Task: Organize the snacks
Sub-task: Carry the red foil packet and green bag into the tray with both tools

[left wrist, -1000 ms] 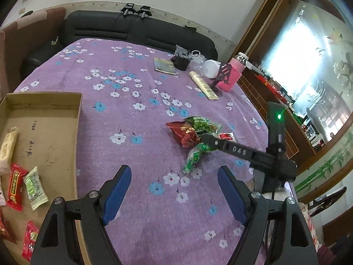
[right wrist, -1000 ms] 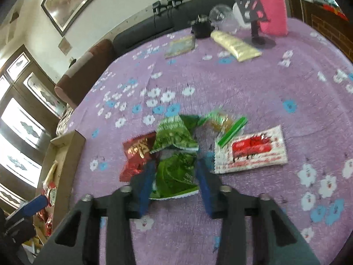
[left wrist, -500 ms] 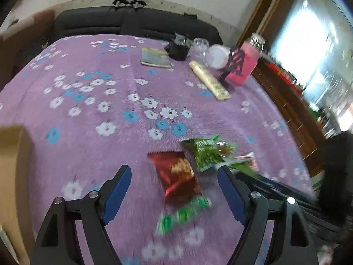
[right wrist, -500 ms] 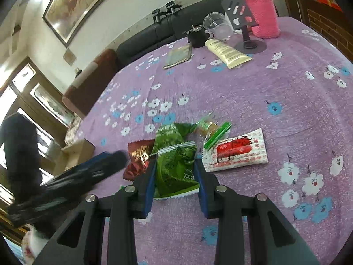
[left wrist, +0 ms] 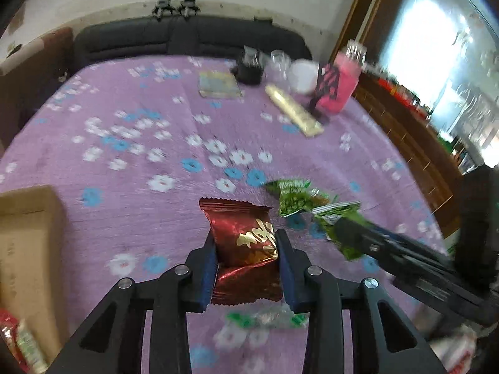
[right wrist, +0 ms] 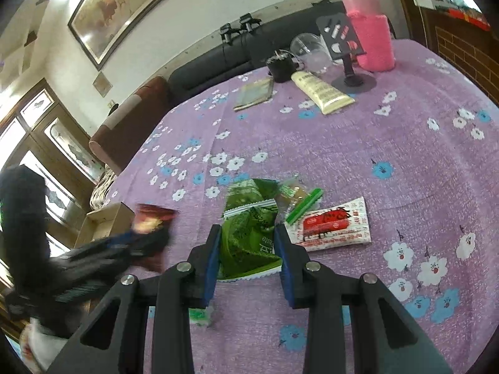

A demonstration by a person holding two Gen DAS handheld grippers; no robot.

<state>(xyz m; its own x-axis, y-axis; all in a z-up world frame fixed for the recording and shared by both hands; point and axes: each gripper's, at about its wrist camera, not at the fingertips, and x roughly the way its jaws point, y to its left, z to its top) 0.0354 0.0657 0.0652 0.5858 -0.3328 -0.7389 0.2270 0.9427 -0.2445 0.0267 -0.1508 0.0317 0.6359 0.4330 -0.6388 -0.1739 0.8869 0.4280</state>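
Note:
In the left wrist view my left gripper point(left wrist: 246, 246) is closing its jaws on a red foil snack packet point(left wrist: 241, 230) with gold lettering, and both blue pads press its sides. To its right, my right gripper point(left wrist: 349, 233) stays shut on a green snack packet point(left wrist: 336, 218). The right wrist view shows that green packet point(right wrist: 249, 233) pinched in my right gripper point(right wrist: 246, 237), a little above the purple flowered cloth point(right wrist: 343, 155). A second green packet point(right wrist: 249, 191), a clear packet with a green strip point(right wrist: 299, 201) and a white-and-red packet point(right wrist: 333, 226) lie just beyond it.
A cardboard box point(left wrist: 28, 233) with several snacks stands at the left edge. A small green-and-clear packet point(left wrist: 265, 314) lies under my left gripper. At the far side stand a pink bottle point(right wrist: 371, 40), a phone stand point(right wrist: 346, 59), a cream tube point(right wrist: 321, 92), a booklet point(right wrist: 254, 93) and cups.
My left gripper moved right from beside the box to the red packet and closed from wide open onto it. My right gripper rose slightly with the green packet.

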